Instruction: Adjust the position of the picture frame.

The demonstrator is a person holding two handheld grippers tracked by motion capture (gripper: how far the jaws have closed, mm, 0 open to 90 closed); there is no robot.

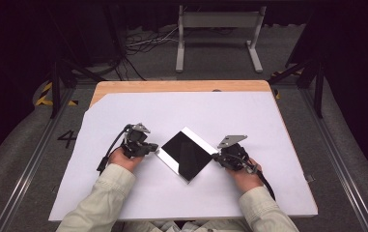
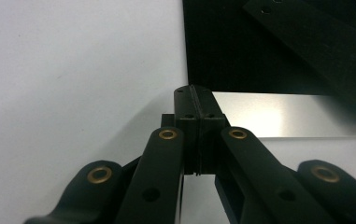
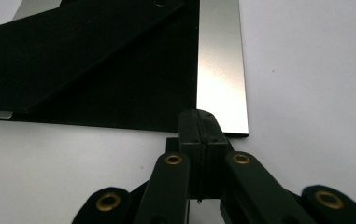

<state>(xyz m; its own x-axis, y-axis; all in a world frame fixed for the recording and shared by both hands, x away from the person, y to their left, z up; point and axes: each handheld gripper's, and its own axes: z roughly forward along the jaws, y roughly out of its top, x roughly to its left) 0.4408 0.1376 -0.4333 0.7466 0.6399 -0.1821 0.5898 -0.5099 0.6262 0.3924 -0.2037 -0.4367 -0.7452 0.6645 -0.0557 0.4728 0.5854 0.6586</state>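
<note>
two pale sleeves come in nearest, one hand-held gripper in each hand. the left hand-held gripper (image 1: 153, 149), jaws pressed together on nothing, touches the left corner of the one black square sheet (image 1: 187, 152) (silver strips along two edges); the right hand-held gripper (image 1: 217, 156), likewise pressed together, meets its right corner. the sheet lies mid-bench (image 1: 123, 87) on white paper (image 1: 249, 116). beyond, a "4" (image 1: 67, 138) marks the floor.

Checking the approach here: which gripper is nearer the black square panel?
Neither clearly: left gripper shut at the black square panel's left corner, right gripper shut at its right corner.
</note>
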